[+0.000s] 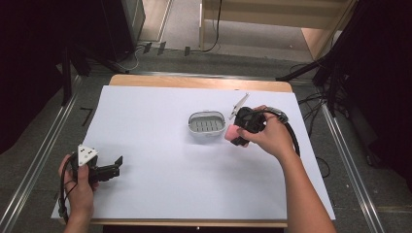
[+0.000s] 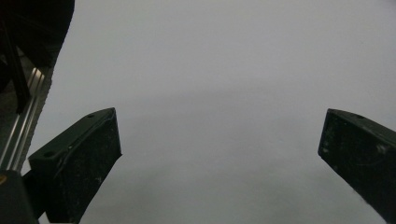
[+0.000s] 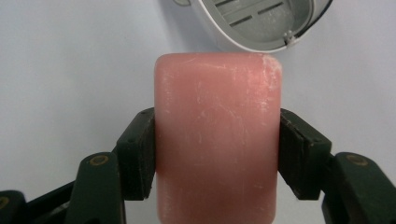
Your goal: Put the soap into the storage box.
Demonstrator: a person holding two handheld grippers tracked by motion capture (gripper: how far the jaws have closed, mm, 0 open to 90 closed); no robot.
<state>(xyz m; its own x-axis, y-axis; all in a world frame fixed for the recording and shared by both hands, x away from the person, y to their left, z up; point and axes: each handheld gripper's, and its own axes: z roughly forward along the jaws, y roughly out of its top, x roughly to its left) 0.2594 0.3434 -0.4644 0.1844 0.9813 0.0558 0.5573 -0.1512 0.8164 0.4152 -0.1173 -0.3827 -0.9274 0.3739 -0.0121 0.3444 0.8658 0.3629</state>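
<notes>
At table right: our right gripper [image 3: 217, 149] pinches the soap [image 3: 217, 140], just beside the dish [image 1: 207, 123].
Near left edge: our left gripper [image 1: 118, 164] rests, jaws spread, empty.

A white sheet [image 1: 160, 179] covers almost the whole table [image 1: 194, 81], and the wooden top shows only as a strip at the far edge. Metal rails [image 1: 43, 145] run along both sides of the table on the grey floor [image 1: 243, 60]. Behind it, some black cables [image 1: 214, 29] lie (near a pale wooden frame [image 1: 272, 17]).
</notes>
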